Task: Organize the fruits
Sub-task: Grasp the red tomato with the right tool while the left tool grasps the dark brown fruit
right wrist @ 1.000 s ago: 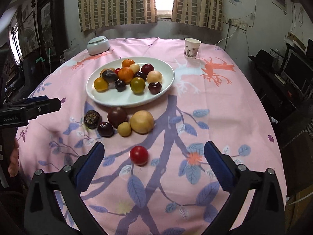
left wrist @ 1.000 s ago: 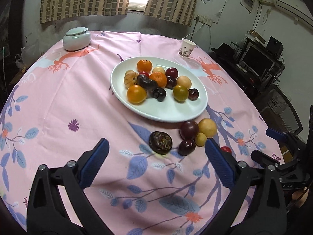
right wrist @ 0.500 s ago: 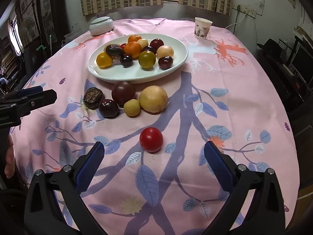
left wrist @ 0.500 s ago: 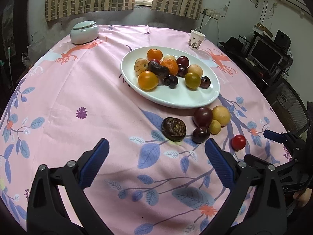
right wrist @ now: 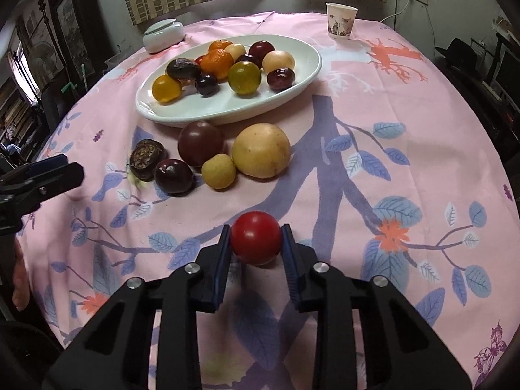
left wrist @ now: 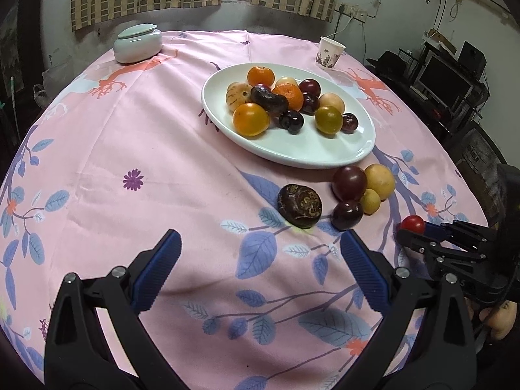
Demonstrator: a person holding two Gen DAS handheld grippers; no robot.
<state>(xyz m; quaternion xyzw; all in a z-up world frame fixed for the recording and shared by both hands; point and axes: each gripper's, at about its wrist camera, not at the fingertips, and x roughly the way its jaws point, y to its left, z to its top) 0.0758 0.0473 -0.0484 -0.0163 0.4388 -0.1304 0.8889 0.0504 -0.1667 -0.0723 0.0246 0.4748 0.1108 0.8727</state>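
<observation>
The jaws of the right gripper [right wrist: 256,239] are closing on the red fruit [right wrist: 256,238], which sits between the blue pads with both touching its sides, low over the table [right wrist: 373,104]. The jaws of the left gripper [left wrist: 260,260] stand spread and empty above bare cloth. Going from big to small: the white plate [right wrist: 302,74] already carries a crowded heap at its far end, with clear room along its near side, so that looks the best landing spot. The loose cluster, led by the large yellow fruit [right wrist: 261,149], lies between the red fruit and the plate; I would lift well clear before crossing it. The red fruit is round and smooth, so hold it at its widest part, gently, and lower it fully before letting go.
</observation>
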